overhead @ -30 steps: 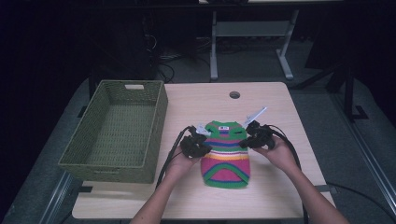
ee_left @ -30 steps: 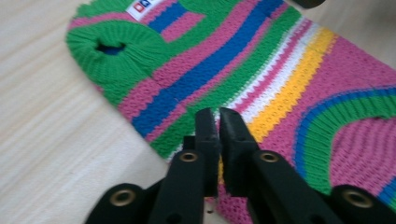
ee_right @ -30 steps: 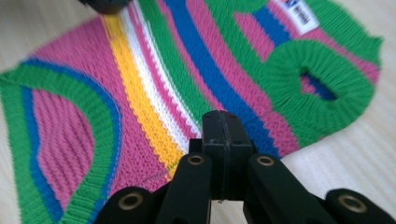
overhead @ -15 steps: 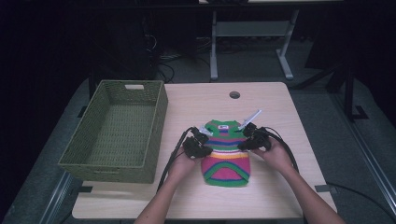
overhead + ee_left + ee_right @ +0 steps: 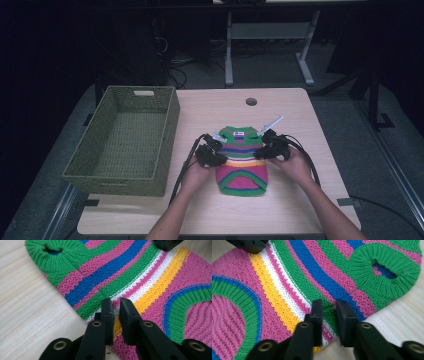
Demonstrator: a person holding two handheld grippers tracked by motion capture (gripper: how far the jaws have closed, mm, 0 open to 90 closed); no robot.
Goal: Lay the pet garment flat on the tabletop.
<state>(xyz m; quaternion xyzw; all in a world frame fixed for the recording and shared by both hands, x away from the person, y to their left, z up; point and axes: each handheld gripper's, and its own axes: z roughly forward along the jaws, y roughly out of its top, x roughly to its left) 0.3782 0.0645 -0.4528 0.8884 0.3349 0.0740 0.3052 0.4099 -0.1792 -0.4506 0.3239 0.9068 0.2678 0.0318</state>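
Note:
A small knitted sweater [image 5: 242, 165] with green, pink, blue, white and yellow stripes lies flat on the wooden table [image 5: 305, 120], neck away from me. My left gripper [image 5: 224, 158] is at its left edge. In the left gripper view the left gripper [image 5: 116, 307] pinches the sweater [image 5: 150, 277] at the white and green stripes, its jaws a narrow slit apart. My right gripper [image 5: 258, 153] is at the right edge. In the right gripper view the right gripper [image 5: 329, 307] closes on the hem of the sweater [image 5: 294, 270] below the green armhole, fabric between its jaws.
An empty green woven basket [image 5: 171, 125] stands on the left part of the table, close to my left hand. A round cable hole [image 5: 251, 101] sits in the tabletop beyond the sweater. Bare wood lies to the right and in front.
Both grippers have slid from the sweater's shoulders back toward me to its mid sides and now sit on its edges. The sweater lies in the same place.

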